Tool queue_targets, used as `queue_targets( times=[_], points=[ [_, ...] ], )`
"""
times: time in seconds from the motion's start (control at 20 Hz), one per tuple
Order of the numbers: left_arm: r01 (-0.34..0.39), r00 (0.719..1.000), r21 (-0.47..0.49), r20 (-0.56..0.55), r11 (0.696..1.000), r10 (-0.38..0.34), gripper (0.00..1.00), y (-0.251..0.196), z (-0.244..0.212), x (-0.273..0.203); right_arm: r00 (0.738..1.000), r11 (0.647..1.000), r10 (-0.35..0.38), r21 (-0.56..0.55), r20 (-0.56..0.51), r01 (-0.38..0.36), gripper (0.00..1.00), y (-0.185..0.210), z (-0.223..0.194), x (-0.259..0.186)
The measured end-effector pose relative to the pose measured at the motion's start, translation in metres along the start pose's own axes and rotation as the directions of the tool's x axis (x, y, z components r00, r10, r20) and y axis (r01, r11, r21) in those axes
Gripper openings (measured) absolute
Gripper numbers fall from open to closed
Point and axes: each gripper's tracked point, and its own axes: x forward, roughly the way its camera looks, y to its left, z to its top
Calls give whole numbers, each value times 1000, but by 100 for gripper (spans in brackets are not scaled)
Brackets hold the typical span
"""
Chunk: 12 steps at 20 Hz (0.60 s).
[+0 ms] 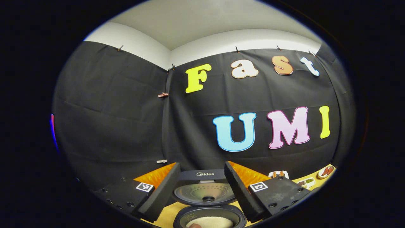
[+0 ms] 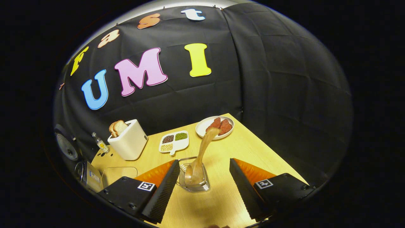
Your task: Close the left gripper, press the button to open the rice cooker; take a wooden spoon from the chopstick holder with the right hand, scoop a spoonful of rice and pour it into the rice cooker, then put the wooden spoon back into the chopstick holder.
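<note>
While parted wide, right gripper (image 2: pixel 202 186) around wooden spoon (image 2: pixel 202 152) in chopstick holder (image 2: pixel 193 185), apart.

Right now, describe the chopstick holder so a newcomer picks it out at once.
On the light wooden table, look nearest the right gripper, whose open jaws flank it, in front of the white three-compartment dish of beans. The chopstick holder is a clear plastic cup. Unlike the white toaster or round plate, it is see-through, with a wooden spoon leaning out.
</note>
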Motion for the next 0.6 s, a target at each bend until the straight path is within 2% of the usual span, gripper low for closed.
queue_targets(
  times=[0.25,0.35,0.4,0.45,0.6],
  points=[
    [57,998,-31,17,998,-56,94,-10,-8,47,1000,998,-9,-60,5,9,99,-2,-9,-61],
    [58,998,-58,5,997,-58,92,-7,-16,63,999,995,-3,-98,37,6,99,3,-3,-80],
    [55,998,-67,-19,996,-56,94,-6,-23,68,999,994,5,-113,51,1,98,7,0,-88],
    [48,997,-60,-50,997,-51,92,-6,-34,72,998,992,17,-123,62,-9,99,14,2,-96],
    [56,993,8,-104,998,-54,96,-6,-42,71,992,987,73,-150,99,-58,99,42,10,-114]
  ],
)
